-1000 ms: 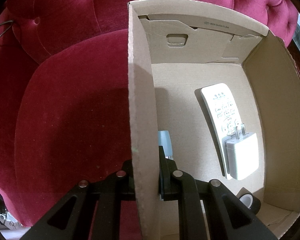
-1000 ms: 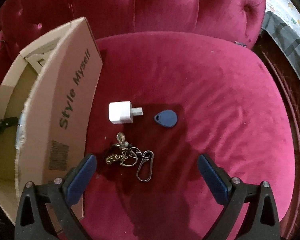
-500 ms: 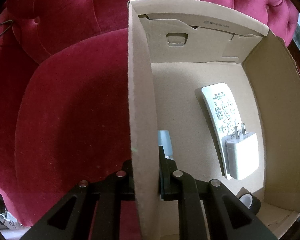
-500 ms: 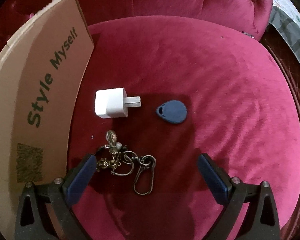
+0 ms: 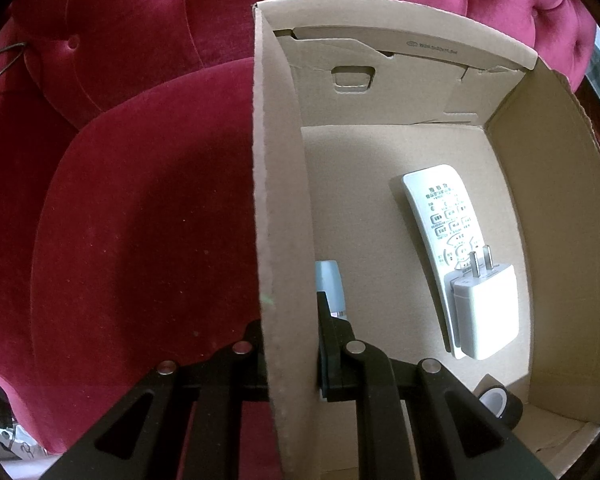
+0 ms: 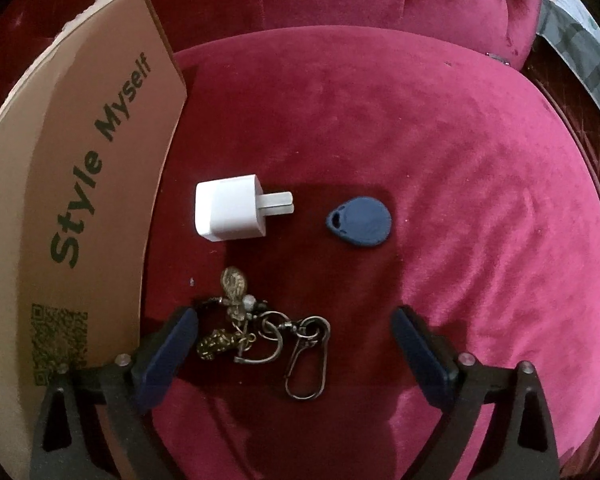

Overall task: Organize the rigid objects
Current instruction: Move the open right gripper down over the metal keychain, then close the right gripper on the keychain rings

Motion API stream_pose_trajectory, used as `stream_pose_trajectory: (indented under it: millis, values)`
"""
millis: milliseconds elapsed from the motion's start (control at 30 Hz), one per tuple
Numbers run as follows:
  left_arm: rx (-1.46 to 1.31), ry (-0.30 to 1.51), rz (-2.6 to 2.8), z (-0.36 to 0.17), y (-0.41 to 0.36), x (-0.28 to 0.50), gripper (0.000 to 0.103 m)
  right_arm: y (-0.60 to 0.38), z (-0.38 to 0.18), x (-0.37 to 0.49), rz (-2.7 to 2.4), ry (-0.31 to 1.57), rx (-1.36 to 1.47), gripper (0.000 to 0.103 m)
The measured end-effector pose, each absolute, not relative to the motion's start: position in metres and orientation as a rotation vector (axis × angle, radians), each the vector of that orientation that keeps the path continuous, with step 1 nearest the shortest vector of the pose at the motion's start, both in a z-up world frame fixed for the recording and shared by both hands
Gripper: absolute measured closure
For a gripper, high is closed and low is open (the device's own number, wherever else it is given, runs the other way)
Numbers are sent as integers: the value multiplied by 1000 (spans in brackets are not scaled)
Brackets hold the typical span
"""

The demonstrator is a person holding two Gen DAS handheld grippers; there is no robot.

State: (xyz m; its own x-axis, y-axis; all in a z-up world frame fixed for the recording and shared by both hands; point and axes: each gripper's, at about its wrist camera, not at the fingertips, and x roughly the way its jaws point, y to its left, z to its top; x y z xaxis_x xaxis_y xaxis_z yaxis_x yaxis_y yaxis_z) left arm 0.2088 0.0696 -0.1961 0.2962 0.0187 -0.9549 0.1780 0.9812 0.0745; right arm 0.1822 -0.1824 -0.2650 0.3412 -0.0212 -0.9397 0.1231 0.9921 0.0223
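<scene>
1. The left gripper (image 5: pixel 290 344) is clamped on the side wall of the cardboard box (image 5: pixel 278 184), one finger inside and one outside; the box is held on a red velvet seat (image 6: pixel 440 200).
2. The right gripper (image 6: pixel 294 344) is held spread above the key ring (image 6: pixel 268 332), with nothing grasped; the white charger (image 6: pixel 230 212) and blue key fob (image 6: pixel 360 220) lie just beyond it on the seat.
3. A loose, tangled key ring is judged likely to slip or snag if only one loop is caught.
4. The thin wall may be bent or pulled if the clamp shifts.
5. "Style Myself" and a QR code are printed on the box's outer wall; the markings on the remote control (image 5: pixel 446 224) inside cannot be read.
</scene>
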Motion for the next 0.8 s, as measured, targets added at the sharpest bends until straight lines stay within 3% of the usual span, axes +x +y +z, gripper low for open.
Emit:
stream_pose_trajectory:
  millis: [233, 333, 433, 500, 600, 800]
  values:
    - [179, 1267, -106, -198, 68, 207, 88, -176, -273, 178, -93, 1224, 59, 6]
    - [182, 1267, -105, -198, 67, 207, 88, -171, -271, 175, -89, 1224, 55, 14]
    - [181, 1266, -105, -198, 66, 207, 88, -167, -266, 172, -78, 1232, 51, 29]
    - [181, 1267, -105, -198, 66, 207, 88, -165, -262, 170, -80, 1232, 44, 53]
    - [186, 1266, -104, -198, 66, 207, 88, -165, -258, 167, -79, 1240, 44, 75]
    - [189, 1263, -102, -199, 65, 205, 88, -165, -249, 165, -89, 1250, 47, 81]
